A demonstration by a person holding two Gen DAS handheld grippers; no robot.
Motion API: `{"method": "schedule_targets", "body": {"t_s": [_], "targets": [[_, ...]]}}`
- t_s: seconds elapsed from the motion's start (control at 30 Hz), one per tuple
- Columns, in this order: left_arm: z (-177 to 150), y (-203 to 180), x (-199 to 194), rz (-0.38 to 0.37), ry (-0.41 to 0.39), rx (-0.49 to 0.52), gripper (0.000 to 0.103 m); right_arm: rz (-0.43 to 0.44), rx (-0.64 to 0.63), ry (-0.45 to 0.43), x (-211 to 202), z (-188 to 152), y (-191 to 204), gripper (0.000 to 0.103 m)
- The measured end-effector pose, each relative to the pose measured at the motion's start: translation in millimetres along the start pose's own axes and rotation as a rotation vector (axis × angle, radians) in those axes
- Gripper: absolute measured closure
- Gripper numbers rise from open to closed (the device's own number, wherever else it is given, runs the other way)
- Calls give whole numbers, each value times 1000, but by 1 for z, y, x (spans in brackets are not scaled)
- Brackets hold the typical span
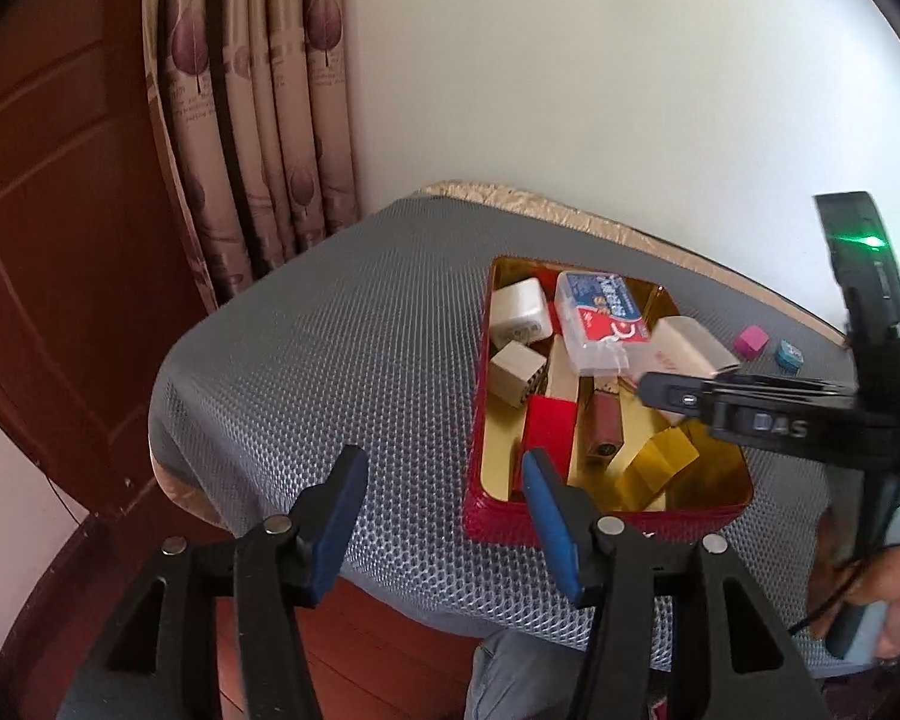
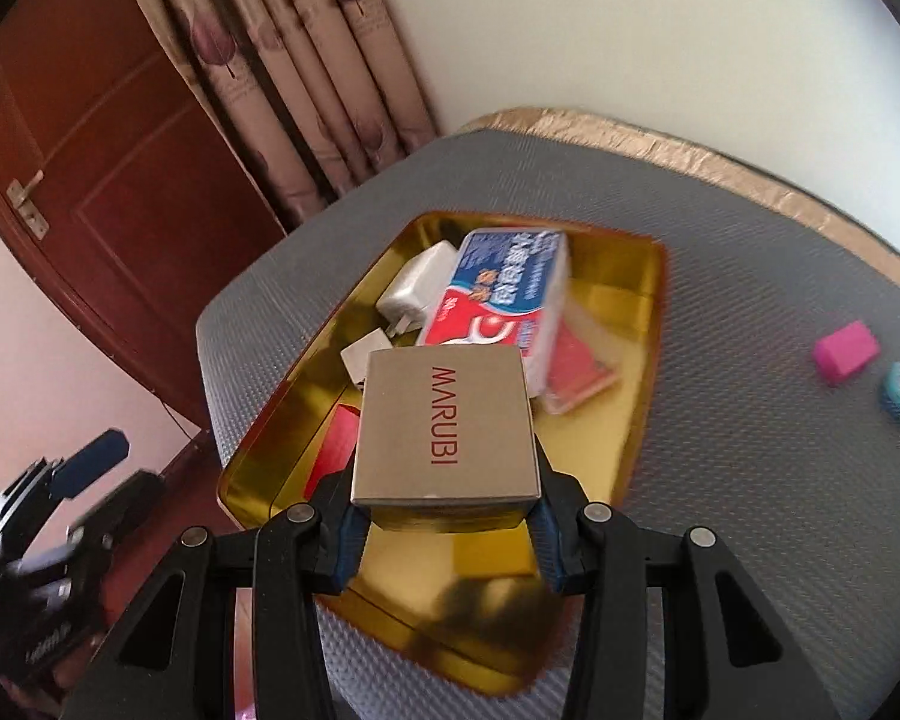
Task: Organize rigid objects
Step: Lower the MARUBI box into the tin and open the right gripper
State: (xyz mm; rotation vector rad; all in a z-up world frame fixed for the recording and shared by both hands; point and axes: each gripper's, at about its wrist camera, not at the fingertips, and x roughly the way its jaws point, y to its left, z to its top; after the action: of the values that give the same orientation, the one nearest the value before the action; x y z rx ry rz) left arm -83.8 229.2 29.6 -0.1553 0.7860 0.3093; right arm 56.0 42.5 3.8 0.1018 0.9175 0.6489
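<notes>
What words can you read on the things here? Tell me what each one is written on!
"MARUBI", in red letters, on the tan box held by the right tool over the gold tin.
"DAS", on the black body of the right tool, in the left wrist view; it may be part of a longer word.
The blue and red packet has print, but it is too blurred to read.

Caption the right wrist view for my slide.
Right tongs hold a MARUBI box above the gold tin of small items.

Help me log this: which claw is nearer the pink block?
Right. The right claw holds the MARUBI box over the tin, nearer the pink block; the left claw hangs at the tin's opposite side.
</notes>
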Motion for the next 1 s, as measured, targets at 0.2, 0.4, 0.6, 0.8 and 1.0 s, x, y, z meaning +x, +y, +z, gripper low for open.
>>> {"method": "schedule_targets", "body": {"t_s": [0.2,0.4,0.6,0.8,1.0], "targets": [[0,3,6,3,20,-10,48,-18,-14,23,20,2,13,61],[-2,3,12,8,44,0,48,-40,-20,35,32,4,15,61],[-2,1,14,10,59,7,48,-70,-30,15,28,6,19,60],[-5,-4,16,18,68,28,48,-6,37,-42,8,6,9,50],[-5,-6,17,23,74,35,48,27,78,-100,-13,6,-1,47]]}}
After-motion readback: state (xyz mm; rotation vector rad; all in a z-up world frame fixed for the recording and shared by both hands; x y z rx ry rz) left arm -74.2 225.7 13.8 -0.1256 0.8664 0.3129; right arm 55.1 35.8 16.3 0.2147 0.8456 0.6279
